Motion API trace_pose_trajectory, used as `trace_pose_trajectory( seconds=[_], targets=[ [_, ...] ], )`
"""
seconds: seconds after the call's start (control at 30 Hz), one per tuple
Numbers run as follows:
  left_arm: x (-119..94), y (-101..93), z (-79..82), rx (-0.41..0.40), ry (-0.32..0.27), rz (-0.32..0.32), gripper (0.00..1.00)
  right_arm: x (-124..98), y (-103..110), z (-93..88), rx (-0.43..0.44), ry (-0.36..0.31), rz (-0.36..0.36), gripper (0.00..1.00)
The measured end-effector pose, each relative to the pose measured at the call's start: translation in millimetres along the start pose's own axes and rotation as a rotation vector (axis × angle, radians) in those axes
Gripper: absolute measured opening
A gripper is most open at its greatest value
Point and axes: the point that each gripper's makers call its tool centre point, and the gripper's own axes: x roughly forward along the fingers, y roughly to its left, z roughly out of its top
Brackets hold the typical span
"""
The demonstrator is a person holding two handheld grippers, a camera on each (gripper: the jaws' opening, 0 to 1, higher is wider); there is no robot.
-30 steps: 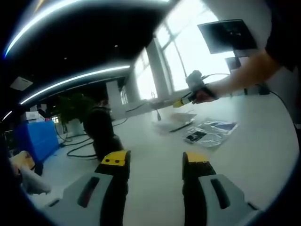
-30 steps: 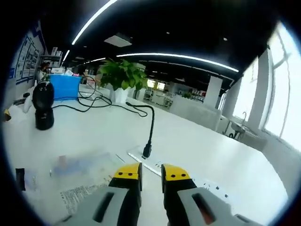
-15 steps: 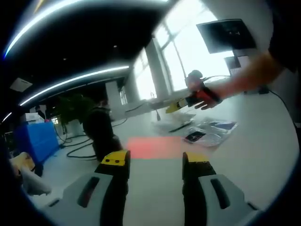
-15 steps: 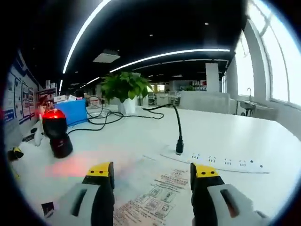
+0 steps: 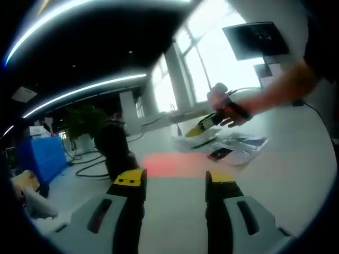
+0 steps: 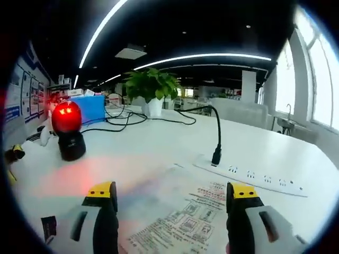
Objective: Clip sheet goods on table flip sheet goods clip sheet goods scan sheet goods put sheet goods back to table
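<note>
in the right gripper view the right gripper (image 6: 172,193) has its jaws spread wide, and a clear bag with a printed sheet (image 6: 183,217) lies flat on the white table (image 6: 159,153) between them; whether the jaws touch it cannot be told. just beyond the sheet a white power strip (image 6: 249,174) lies on the table with a black plug and cable (image 6: 216,153) standing in it. left of the sheet stands a dark scanner (image 6: 68,129), its head glowing red, with a red patch of light on the table between scanner and sheet. a potted plant (image 6: 151,90) and a blue box (image 6: 90,108) sit behind the scanner.

in the left gripper view the left gripper (image 5: 175,182) hangs over bare table with jaws spread and nothing between them. beyond it the scanner (image 5: 114,148) shows dark, a red band (image 5: 177,164) lies across the table, and the person's hand (image 5: 225,106) holds the other gripper above some clear bags (image 5: 235,148).
</note>
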Motion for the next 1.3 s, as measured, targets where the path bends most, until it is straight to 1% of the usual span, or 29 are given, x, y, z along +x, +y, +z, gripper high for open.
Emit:
trace_pose_trajectory(
  seconds=[0.07, 0.13, 0.2, 0.3, 0.47, 0.67, 0.7, 1.0, 1.2, 1.3],
  targets=[
    [-0.1, 0.7, -0.3, 0.001, 0.001, 0.001, 0.37, 1.1, -1.2, -6.8, 0.011, 0.023, 0.006, 0.79],
    [-0.3, 1.0, 0.0, 0.0, -0.001, 0.001, 0.37, 1.7, -2.4, -19.6, 0.035, 0.069, 0.013, 0.79],
    [-0.4, 0.7, 0.3, -0.001, -0.001, 0.001, 0.37, 1.3, -2.2, -19.1, 0.04, 0.064, 0.014, 0.79],
    [-1.5, -0.3, 1.8, -0.002, -0.007, 0.0, 0.37, 1.7, -0.4, -19.4, 0.025, 0.084, 0.017, 0.79],
    [-1.4, -2.0, 1.4, 0.003, -0.004, -0.005, 0.37, 1.3, -0.8, -24.8, 0.042, 0.121, 0.023, 0.78],
    [-2.0, -1.2, 0.4, 0.011, -0.002, -0.009, 0.37, 2.8, -3.0, -26.3, 0.058, 0.125, 0.029, 0.78],
    [-2.2, -0.9, 0.6, 0.009, -0.003, -0.007, 0.37, 3.7, -6.7, -27.2, 0.06, 0.124, 0.03, 0.78],
    [-3.0, -0.6, 1.8, -0.006, -0.013, -0.008, 0.37, 5.1, -5.3, -25.0, 0.057, 0.113, 0.028, 0.78],
    [-3.7, -2.3, 2.4, 0.003, -0.016, -0.011, 0.37, 4.3, -3.5, -24.8, 0.053, 0.116, 0.019, 0.78],
    [-2.1, -4.4, 1.5, -0.002, -0.012, -0.024, 0.37, 2.1, -4.4, -21.0, 0.065, 0.111, 0.013, 0.79]
  ],
)
